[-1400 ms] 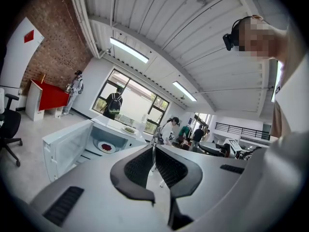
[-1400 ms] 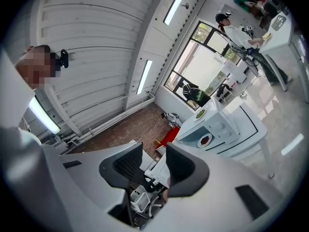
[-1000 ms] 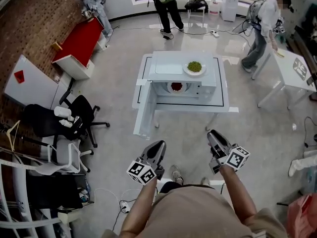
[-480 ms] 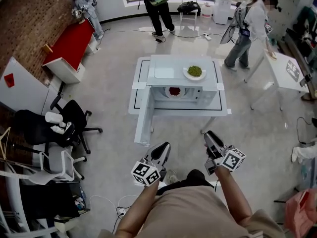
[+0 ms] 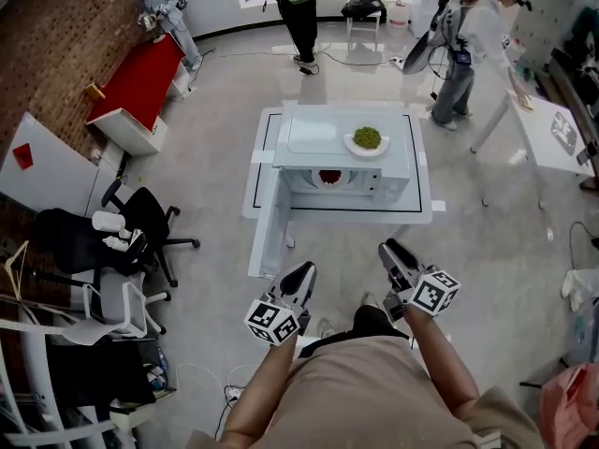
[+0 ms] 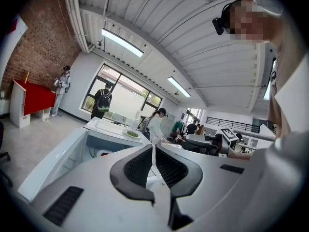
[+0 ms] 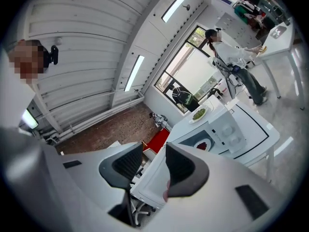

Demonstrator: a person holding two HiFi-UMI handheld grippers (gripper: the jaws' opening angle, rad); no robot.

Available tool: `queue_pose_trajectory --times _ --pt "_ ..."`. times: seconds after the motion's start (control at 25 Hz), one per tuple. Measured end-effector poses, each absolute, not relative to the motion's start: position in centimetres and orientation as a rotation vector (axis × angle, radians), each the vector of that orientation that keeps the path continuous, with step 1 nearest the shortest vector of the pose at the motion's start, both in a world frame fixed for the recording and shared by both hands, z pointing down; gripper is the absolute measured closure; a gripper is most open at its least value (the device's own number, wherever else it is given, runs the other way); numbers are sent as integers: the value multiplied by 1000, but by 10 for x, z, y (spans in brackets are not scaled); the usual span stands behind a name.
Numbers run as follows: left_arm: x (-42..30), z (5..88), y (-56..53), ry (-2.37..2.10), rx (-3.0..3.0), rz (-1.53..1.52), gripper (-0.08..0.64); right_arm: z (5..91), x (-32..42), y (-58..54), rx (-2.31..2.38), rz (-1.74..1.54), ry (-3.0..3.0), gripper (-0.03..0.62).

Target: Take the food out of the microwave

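Two sets of jaws, two different states. The left gripper (image 6: 153,149) has its pads pressed together to a hairline slit with nothing between them. The right gripper (image 7: 154,151) has its jaws spread, and only the distant scene shows through the gap.

In the head view both are held low in front of the person, the left gripper (image 5: 301,271) a little behind the right gripper (image 5: 388,249), and both are well apart from the table (image 5: 426,209).

The food (image 5: 329,176) is a red helping on a round dish inside the microwave (image 5: 393,162), whose opening faces the person at 6 o'clock. From the left jaws it lies at about 12 to 1 o'clock, and from the right jaws at about 11 o'clock. The dish has no long axis to line up with, so the approach probably matters more than the wrist angle.

The microwave door (image 5: 265,218) hangs open at the cavity's 9 o'clock side and reaches toward the person. The left gripper's path would likely run close beside it. The right gripper looks slightly nearer and is already spread.

A plate of green food (image 5: 367,138) sits on top of the microwave, at 12 o'clock beyond the cavity.
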State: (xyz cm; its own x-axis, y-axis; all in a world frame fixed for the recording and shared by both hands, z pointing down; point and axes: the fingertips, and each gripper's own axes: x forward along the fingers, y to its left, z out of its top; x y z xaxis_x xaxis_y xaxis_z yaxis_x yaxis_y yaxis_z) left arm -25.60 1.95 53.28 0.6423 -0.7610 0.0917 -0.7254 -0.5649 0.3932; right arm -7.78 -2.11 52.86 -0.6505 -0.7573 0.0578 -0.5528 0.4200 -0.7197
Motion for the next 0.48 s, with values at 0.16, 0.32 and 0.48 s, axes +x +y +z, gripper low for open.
queue_pose_trajectory --times 0.16,0.32,0.48 --pt "-242 533 -6 -1219 2442 -92 551 528 -72 -48 -1105 -1035 2503 454" --pt "-221 530 -25 -1253 2439 -58 551 526 -59 -66 -1058 -1040 2544 454" --pt "-195 523 -43 -1279 2445 -33 551 522 -40 -82 -1036 -1005 2609 454"
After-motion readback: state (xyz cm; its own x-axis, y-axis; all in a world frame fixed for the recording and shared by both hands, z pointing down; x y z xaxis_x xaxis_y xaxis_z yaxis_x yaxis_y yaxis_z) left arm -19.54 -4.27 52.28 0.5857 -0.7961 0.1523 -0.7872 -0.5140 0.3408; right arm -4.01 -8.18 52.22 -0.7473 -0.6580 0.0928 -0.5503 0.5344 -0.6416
